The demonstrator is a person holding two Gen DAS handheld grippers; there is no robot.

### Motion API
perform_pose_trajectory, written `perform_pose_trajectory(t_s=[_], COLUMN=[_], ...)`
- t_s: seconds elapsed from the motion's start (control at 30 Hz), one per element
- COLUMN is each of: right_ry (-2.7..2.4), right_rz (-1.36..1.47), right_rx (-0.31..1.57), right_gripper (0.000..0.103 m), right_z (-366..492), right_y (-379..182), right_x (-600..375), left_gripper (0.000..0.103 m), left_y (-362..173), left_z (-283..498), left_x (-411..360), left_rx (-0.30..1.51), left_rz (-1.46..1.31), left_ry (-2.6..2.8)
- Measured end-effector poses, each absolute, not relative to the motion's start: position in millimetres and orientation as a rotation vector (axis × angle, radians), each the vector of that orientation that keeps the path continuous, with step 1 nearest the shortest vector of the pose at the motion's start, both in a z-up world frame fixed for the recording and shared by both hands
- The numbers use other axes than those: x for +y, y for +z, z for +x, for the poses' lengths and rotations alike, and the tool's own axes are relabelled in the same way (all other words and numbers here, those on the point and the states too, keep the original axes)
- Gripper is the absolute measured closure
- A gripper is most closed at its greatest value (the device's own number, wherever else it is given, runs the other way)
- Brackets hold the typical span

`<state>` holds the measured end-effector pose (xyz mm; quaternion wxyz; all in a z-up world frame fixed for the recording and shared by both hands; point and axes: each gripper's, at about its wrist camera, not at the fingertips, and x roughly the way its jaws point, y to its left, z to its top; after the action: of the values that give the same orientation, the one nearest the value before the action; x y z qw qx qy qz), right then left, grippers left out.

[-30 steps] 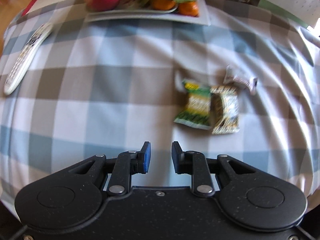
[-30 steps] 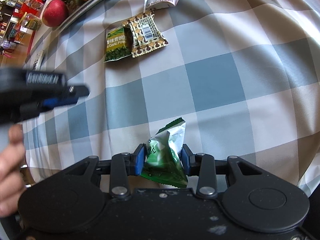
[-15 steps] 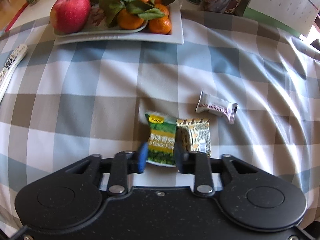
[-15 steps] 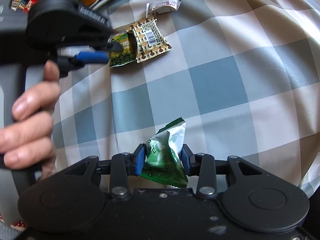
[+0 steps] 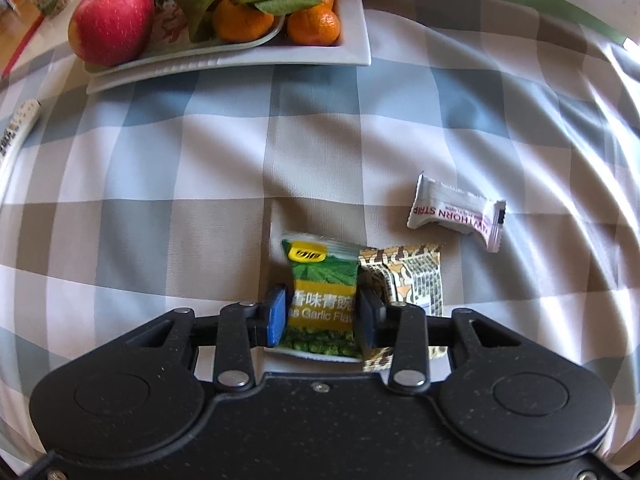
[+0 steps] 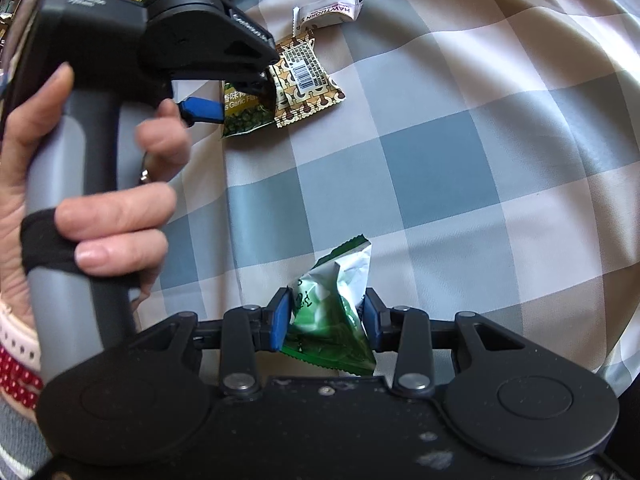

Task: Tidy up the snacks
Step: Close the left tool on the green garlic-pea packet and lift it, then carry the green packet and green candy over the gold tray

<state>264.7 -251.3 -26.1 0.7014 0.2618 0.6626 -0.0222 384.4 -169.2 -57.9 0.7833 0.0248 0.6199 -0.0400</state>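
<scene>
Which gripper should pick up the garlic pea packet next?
Left gripper: its blue pads already straddle the garlic pea packet. The right gripper is shut on a green snack packet.

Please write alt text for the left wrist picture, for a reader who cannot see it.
The left claw has a green pea snack packet between its pads on a checked tablecloth. A brown packet lies against its right side, a white candy bar further right, and a fruit tray behind.

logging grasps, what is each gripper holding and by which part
Right gripper: crumpled green packet, pinched across its middle. Left gripper: garlic pea packet, fingers on its side edges.
</scene>
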Motion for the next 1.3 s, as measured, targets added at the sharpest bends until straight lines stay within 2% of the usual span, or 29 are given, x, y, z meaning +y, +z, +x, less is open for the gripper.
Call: perform_pose_trajectory(t_s=[0.17,0.4,0.9,1.3], right_ry=[-0.038,-0.043,-0.082,-0.128], right_rz=[0.58,0.576,0.587,0.587], right_rx=[1.482,1.486,1.49,1.498], right_gripper=[0.064,0.064,0.064,0.064], right_z=[265.1,267.0,268.8,268.9], right_y=[-26.6,-29.6,-36.8,-46.7], right_x=[-251.7,-253.5,-259.0,-266.6], left_gripper=[0.056,0.066,0.066,0.066], left_y=[-57.8,-59.8,-19.1,1.6], left_z=[390.6,392.8,362.9,283.5], left_x=[-169.8,-171.0,-133.9,-99.1], left_rx=[1.367,1.365,1.441,1.464], left_rz=[0.04,0.061,-0.036,-0.034], left_ry=[-0.093,-0.124,-0.108,-0.098])
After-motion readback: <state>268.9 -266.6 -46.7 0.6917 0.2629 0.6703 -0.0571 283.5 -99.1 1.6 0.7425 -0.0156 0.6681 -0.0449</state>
